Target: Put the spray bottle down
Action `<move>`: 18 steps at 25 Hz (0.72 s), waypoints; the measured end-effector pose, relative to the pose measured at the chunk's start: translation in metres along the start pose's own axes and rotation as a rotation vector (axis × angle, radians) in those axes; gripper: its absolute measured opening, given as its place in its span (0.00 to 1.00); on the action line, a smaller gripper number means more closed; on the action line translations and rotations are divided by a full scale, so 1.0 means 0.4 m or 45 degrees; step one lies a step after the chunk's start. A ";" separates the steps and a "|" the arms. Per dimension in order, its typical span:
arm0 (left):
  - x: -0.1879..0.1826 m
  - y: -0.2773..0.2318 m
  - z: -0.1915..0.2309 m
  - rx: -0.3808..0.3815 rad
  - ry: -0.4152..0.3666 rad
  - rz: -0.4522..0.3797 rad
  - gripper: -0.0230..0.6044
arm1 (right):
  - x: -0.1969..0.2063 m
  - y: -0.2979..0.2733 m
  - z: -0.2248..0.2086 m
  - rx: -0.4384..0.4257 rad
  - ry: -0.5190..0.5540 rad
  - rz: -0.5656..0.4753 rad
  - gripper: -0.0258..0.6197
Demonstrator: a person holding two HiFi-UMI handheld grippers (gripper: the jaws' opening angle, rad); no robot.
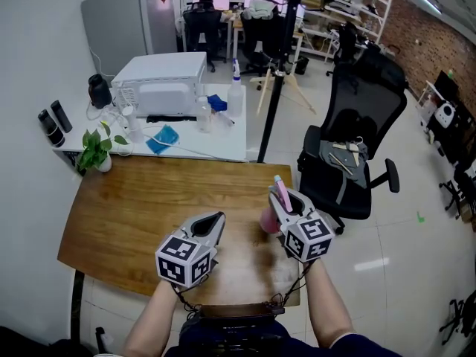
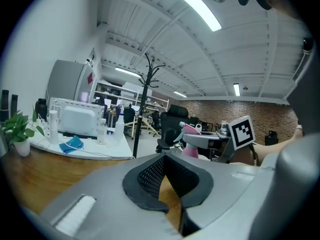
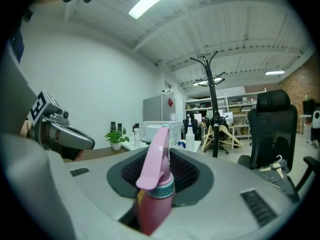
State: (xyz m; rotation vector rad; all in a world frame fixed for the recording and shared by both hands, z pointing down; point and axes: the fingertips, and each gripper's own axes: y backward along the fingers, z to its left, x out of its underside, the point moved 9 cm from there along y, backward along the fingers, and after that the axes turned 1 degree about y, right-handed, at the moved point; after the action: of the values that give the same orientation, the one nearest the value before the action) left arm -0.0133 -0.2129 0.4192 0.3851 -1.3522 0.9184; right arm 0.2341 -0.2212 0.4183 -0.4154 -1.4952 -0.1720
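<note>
Wooden table (image 1: 134, 214), office room. One bottle (image 3: 150, 204), pink, clamped by right gripper (image 1: 285, 198). One left gripper (image 1: 216, 220), jaws closed, empty; one plant (image 1: 95, 151).

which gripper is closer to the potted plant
Left. The left gripper is down-right of the plant; the right gripper, shut on the spray bottle, is farther right.

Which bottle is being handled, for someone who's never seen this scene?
Start at the wooden table; near its right edge is the right gripper, shut on a spray bottle. It is pink with a teal collar, unlike the white spray bottle on the white desk beyond.
</note>
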 end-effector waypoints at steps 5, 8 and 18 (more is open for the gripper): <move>0.031 0.001 0.003 -0.022 0.009 0.042 0.05 | 0.042 -0.104 -0.057 0.065 0.060 -0.007 0.23; 0.045 0.007 0.009 -0.038 0.017 0.069 0.05 | 0.074 -0.166 -0.081 0.082 0.046 -0.017 0.23; 0.087 0.031 0.032 -0.098 0.059 0.136 0.05 | 0.166 -0.275 -0.103 0.133 0.013 -0.008 0.23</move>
State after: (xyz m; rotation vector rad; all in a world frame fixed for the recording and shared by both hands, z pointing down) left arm -0.0328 -0.2028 0.4517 0.2337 -1.3715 0.9544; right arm 0.2376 -0.3280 0.5007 -0.3257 -1.4883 -0.1005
